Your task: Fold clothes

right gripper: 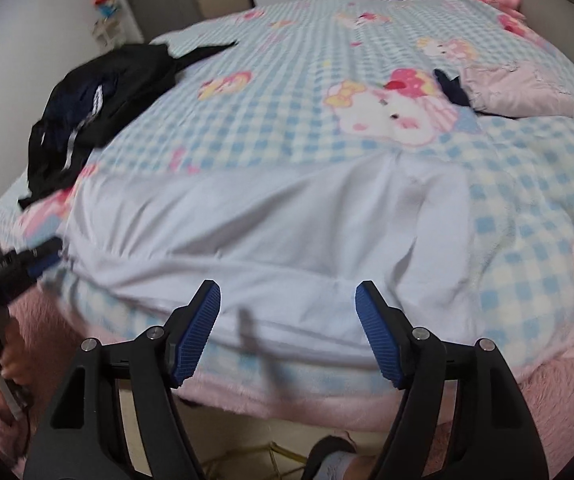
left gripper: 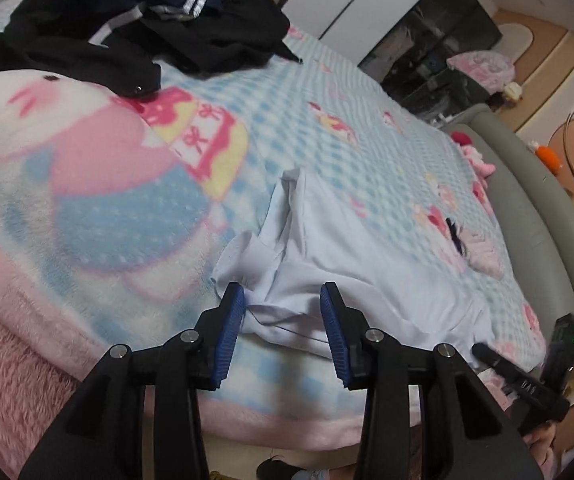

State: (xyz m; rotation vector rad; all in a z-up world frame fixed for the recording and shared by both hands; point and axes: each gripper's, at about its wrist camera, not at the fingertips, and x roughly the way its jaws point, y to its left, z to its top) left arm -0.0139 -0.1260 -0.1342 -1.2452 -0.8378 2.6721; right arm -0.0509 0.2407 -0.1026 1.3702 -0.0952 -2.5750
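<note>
Bare blue-checked fleece blanket (right gripper: 287,80) beyond both fingertips: passable. Heap of black clothes (left gripper: 135,32) obstructs far ahead-left; folded pink garment (right gripper: 519,92) ahead-right.

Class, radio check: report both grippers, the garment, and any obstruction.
Left gripper open, white garment edge between its fingers. Right gripper open, over near hem. Black clothes pile lies apart; nothing blocking.

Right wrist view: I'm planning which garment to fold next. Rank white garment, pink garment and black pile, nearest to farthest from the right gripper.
1. White garment, right at the right gripper.
2. Pink garment, far right.
3. Black pile, far left; close to the pink one, order uncertain.
</note>
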